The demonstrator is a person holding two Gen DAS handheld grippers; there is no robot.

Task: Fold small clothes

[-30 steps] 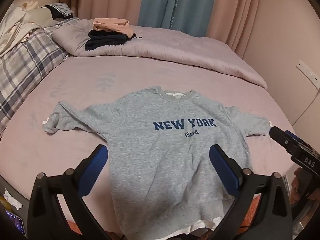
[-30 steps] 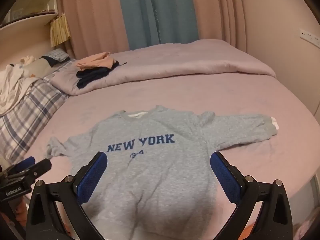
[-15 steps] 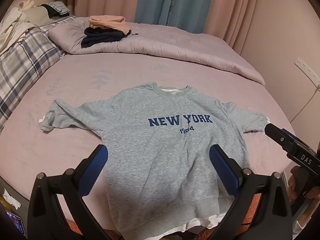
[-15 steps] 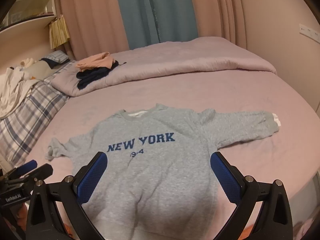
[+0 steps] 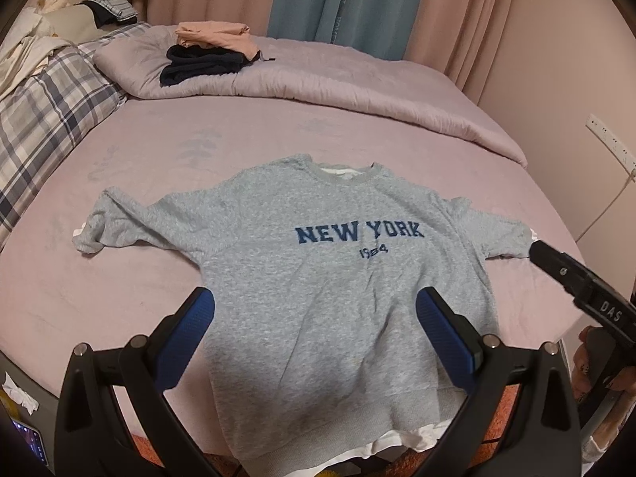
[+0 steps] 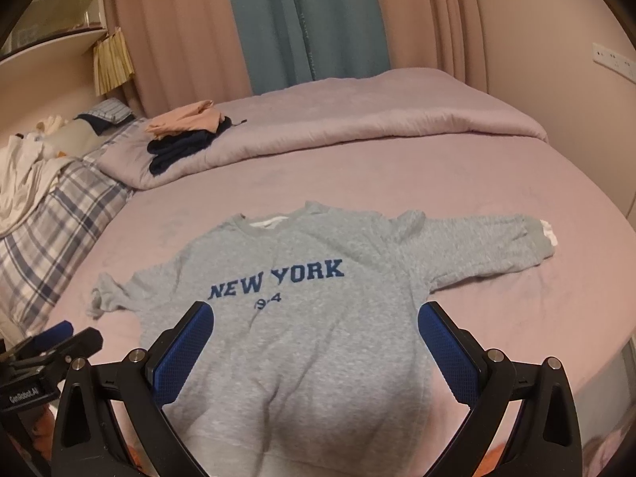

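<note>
Over the last second both cameras have drawn back and risen a little: in the left wrist view the grey sweatshirt (image 5: pixel 318 270) now sits higher in the frame, with its whole hem and the white layer under it showing at the bottom. It has not been touched; it lies flat, print side up, in the centre of the bed (image 5: pixel 246 135), sleeves spread toward the left and right of the frame. My reading is that smoothing is over and the first fold, probably a sleeve, has not yet begun.

The left gripper (image 5: pixel 314 326) has its fingers (image 5: pixel 187 338) spread wide, holding nothing and hovering over the lower body of the sweatshirt. The right gripper (image 6: pixel 316 338) is likewise wide open and empty, above the same area; in the left wrist view it also shows at the right edge near the sleeve cuff.

A folded pile (image 5: pixel 206 55) sits upper left on the duvet.
</note>
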